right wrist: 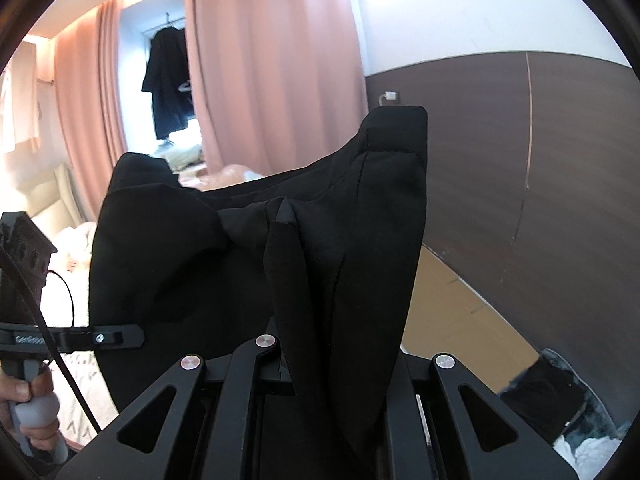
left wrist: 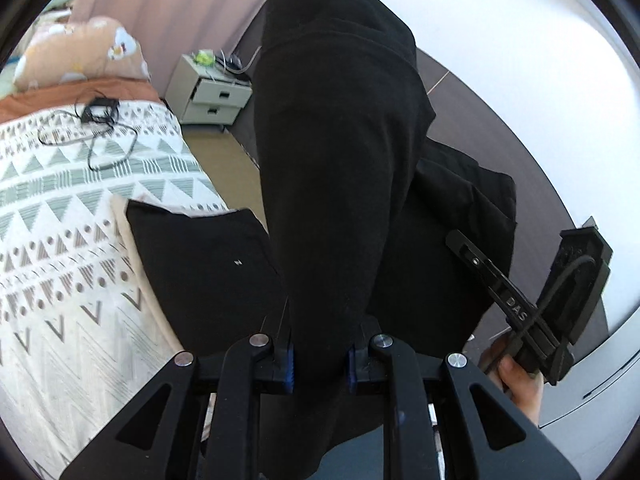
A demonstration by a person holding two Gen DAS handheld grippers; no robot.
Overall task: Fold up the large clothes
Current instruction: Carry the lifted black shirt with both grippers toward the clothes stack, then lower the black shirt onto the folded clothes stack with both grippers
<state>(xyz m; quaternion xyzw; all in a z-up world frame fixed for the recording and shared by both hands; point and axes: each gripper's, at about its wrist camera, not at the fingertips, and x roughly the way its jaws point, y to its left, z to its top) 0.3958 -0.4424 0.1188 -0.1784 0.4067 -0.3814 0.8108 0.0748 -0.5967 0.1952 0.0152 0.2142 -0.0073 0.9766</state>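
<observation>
Black garment (left wrist: 340,160) clamped in both grippers, above patterned bed (left wrist: 60,208), pink curtains (right wrist: 272,60) behind

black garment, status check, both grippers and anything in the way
Left gripper and right gripper both shut on black garment. Garment held up off bed. Folded black cloth and cable lie on bed.

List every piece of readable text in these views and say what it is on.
"DAS": raised letters on the arm of the right gripper, seen from the left wrist.
Raised lettering on the left gripper's arm: too blurred to read.
Small white mark on the folded black garment: too small to read.
</observation>
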